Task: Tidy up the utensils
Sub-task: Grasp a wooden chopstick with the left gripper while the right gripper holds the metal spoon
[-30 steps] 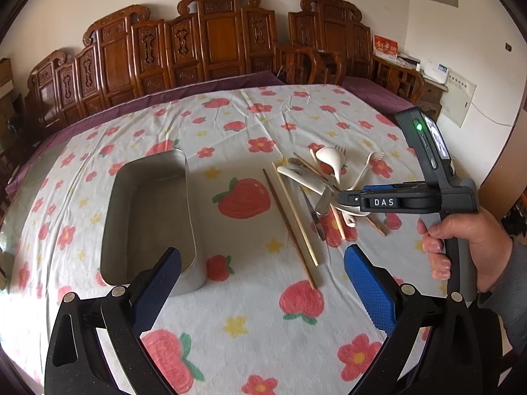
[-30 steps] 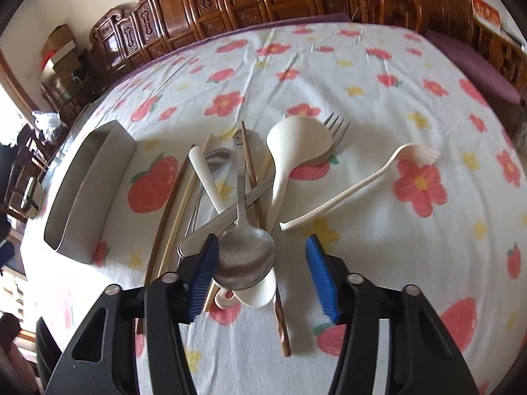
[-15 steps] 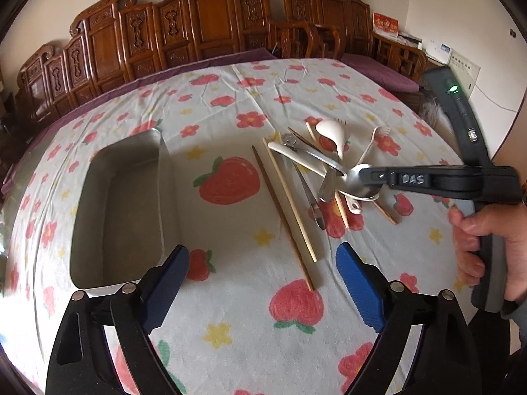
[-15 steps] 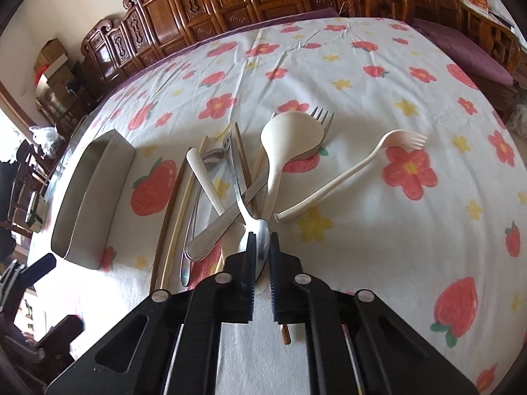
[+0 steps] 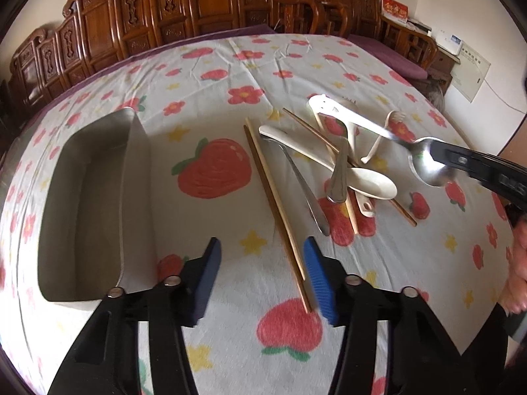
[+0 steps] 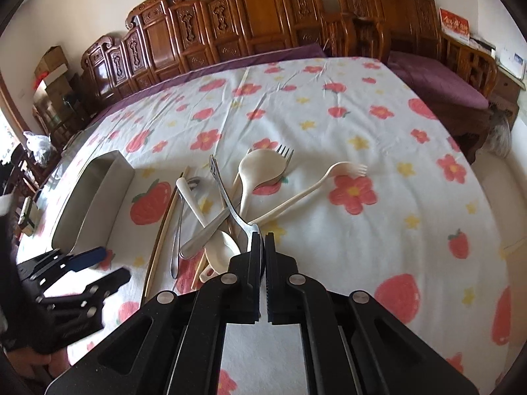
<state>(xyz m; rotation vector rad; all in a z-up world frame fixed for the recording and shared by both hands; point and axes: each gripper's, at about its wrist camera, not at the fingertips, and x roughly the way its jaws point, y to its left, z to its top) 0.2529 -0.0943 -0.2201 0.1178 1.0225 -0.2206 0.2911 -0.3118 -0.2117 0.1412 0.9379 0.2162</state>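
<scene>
Right gripper (image 6: 265, 247), low centre of the right wrist view: jaws pressed together on the bowl of a metal spoon (image 6: 230, 202), handle pointing up and away, lifted above the pile. In the left wrist view, at the right edge, same spoon (image 5: 378, 128) held in the air, bowl clamped in the black fingers (image 5: 461, 161).

Left gripper (image 5: 260, 273), lower centre of its own view: jaws apart, holding nothing, blue pads (image 5: 318, 276) just above the tablecloth (image 5: 230, 75). Near end of the chopsticks (image 5: 273, 197) lying between the pads, close to the right one.

Centre right of that view: pile of utensils, crossing each other, with a cream spoon (image 5: 362, 177), a metal handle (image 5: 339, 174), a cream fork (image 5: 378, 141).

Left side: empty metal tray (image 5: 131, 177) on the flowered cloth, well apart from the pile.

Top of the frame: carved wooden chairs (image 5: 204, 10) behind the table.
</scene>
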